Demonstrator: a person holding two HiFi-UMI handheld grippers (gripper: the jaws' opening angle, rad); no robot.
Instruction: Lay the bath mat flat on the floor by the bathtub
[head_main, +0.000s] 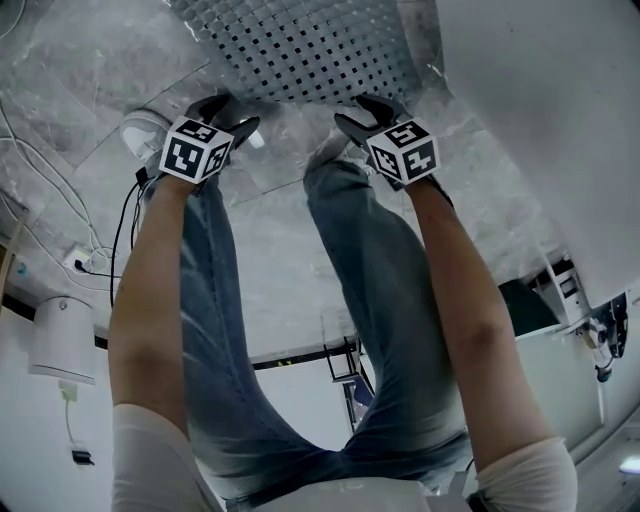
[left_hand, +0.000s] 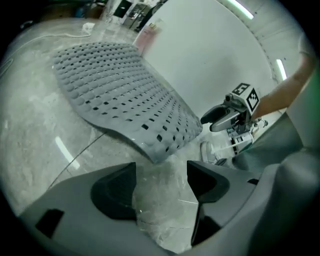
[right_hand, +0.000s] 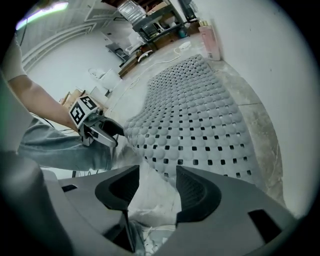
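The grey bath mat (head_main: 300, 45), dotted with square holes, lies spread on the marble floor beside the white bathtub wall (head_main: 540, 110). Its near edge (left_hand: 155, 150) curls up slightly off the floor. My left gripper (head_main: 238, 122) hovers just short of the mat's near left corner, open, with only bare floor between its jaws (left_hand: 160, 185). My right gripper (head_main: 352, 118) is at the near right corner, also open and empty (right_hand: 157, 187). The mat (right_hand: 200, 110) stretches away ahead of it. Each gripper shows in the other's view: the right gripper (left_hand: 222, 117), the left gripper (right_hand: 102, 132).
The person's jeans-clad legs and shoes (head_main: 140, 130) stand right behind the grippers. A pink bottle (right_hand: 209, 42) stands at the mat's far end by the bathtub wall (right_hand: 270, 50). Cables (head_main: 60, 230) and a white canister (head_main: 62, 340) lie to the left. Shelving is further off.
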